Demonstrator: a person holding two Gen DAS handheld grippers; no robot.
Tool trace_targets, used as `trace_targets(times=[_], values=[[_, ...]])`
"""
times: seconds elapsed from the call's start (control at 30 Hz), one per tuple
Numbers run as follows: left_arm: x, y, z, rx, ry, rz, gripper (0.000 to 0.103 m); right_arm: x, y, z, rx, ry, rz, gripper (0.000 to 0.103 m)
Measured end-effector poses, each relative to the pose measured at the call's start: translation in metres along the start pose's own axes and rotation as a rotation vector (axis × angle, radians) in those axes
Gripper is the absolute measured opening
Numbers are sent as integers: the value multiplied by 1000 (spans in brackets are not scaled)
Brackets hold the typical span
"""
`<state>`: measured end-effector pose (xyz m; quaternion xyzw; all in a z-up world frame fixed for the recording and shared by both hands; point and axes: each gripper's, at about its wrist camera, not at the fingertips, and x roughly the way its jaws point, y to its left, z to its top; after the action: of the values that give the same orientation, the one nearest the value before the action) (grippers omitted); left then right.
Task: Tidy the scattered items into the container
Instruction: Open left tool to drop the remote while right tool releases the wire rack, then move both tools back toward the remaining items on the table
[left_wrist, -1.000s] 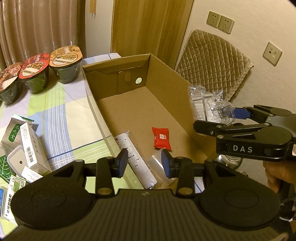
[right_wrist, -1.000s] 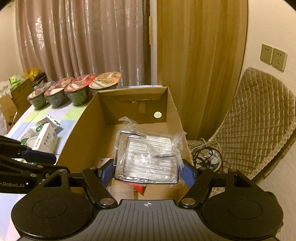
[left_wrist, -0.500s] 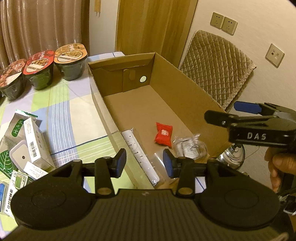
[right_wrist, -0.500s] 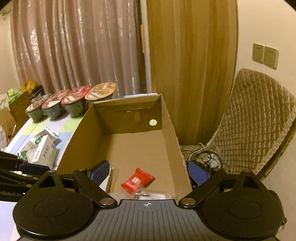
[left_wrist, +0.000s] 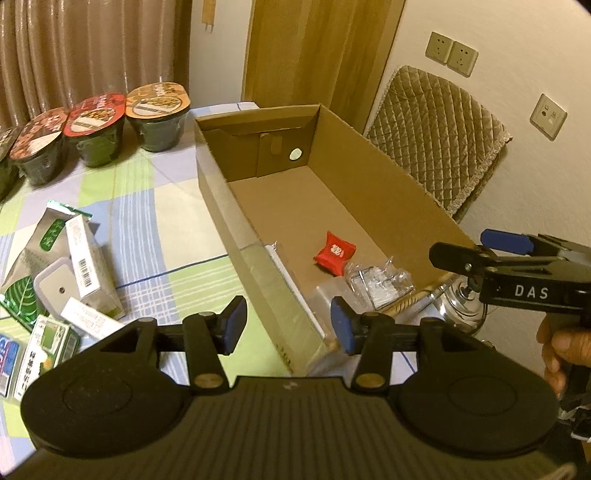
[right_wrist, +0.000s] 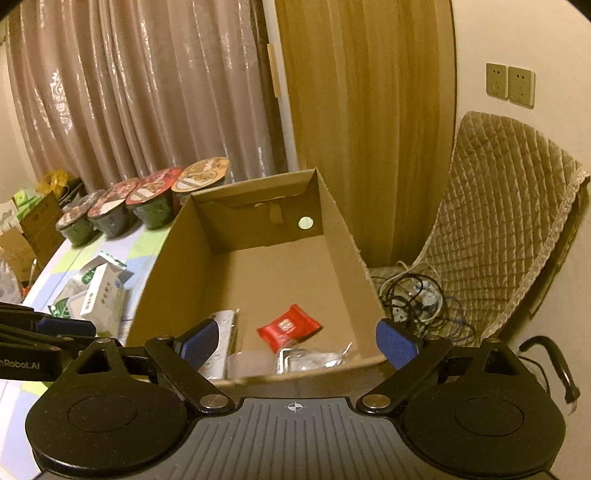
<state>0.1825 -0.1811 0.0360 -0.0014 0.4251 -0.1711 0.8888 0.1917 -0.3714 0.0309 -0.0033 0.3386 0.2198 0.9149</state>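
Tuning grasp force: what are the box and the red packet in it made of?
Box: corrugated cardboard by its look, matte brown, with folded flaps and raw-cut rims. Red packet: probably plastic film, slightly glossy, puffed like a pillow with crimped ends; contents not visible.

Brown cardboard box (left_wrist: 388, 173); red sachet (left_wrist: 334, 253) inside. Surface (left_wrist: 173, 218) cloth: green, blue, white check. Quilted tan chair cover (left_wrist: 436, 129). Hand-held gripper pads (right_wrist: 397, 343) blue.
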Motion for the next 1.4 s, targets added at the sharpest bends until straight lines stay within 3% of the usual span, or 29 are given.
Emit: trace_targets(times=[0.23,0.6,0.77,1.03,1.4], values=[[-24,13,-17,-34,-11,20,53,-18,24,-5,6,-11,33,97],[-73,51,-60,-91,-40,86,89,-39,78,-17,-56,-10,112,97],[-101,79,-87,-114,-59,180,100,-44,109,-25,-90,-8,159,97],[-135,126,-116,-143,-66,314,102,-46,160,-35,-172,9,243,97],[-146,152,-132,-102,-54,331,102,-36,205,-51,-312,53,293,97]])
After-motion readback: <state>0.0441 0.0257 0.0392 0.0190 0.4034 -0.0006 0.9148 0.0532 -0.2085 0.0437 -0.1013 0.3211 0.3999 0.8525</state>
